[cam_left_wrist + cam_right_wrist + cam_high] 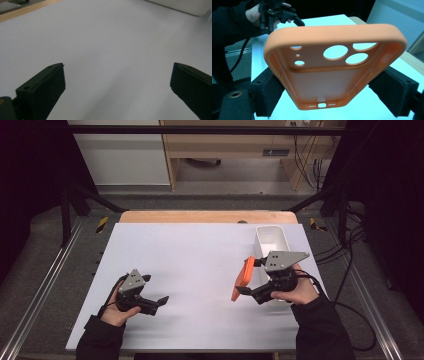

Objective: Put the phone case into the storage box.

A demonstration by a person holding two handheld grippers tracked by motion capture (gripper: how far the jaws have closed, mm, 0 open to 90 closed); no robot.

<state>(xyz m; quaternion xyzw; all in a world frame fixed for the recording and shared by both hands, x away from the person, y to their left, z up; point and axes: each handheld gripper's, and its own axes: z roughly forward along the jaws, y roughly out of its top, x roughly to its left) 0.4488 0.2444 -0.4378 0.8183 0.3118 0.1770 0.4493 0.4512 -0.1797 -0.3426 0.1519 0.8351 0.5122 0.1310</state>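
An orange phone case (244, 277) hangs above the white table sheet (200, 265), held edge-on by my right gripper (254, 279). In the right gripper view the orange phone case (332, 67) shows its inner side with camera cut-outs, clamped by its two long sides between the black pads (269, 92). My left gripper (161, 302) rests low near the table's front left, jaws wide apart with nothing between them; in its own view the left gripper (117, 87) looks over bare white sheet.
A white rectangular bin (272, 242) stands at the back right of the sheet, just beyond my right hand; its edge is the white bin (185, 6) at the top of the left gripper view. A wooden table edge (205, 216) runs along the back. Cables trail at right.
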